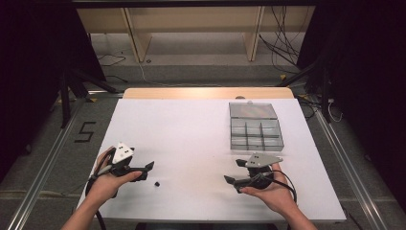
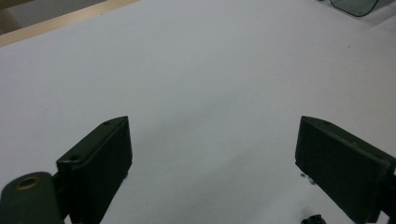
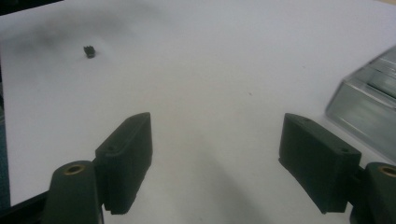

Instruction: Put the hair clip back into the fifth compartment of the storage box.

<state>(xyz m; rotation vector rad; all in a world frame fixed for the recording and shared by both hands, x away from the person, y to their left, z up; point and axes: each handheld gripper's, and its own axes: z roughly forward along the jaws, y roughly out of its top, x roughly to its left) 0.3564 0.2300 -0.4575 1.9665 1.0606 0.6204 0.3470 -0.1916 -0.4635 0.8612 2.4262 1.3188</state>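
Note:
A small black part [image 1: 156,184] lies on the white table [image 1: 182,134] near the front, just right of my left gripper [image 1: 147,171]. That gripper is held in a hand and stands open, holding nothing. In the left gripper view its jaws [image 2: 212,126] are spread wide over bare table, with the black part [image 2: 314,218] low beside the right jaw. My right gripper [image 1: 233,171] is open too, pointing left across the table. In the right gripper view it [image 3: 215,120] faces the black part [image 3: 89,50] farther off.
A clear plastic compartment box [image 1: 253,127] with its lid folded back sits at the right rear of the table, just behind my right gripper; its wall [image 3: 369,107] is close to the right jaw. A wooden strip [image 1: 206,92] edges the far side.

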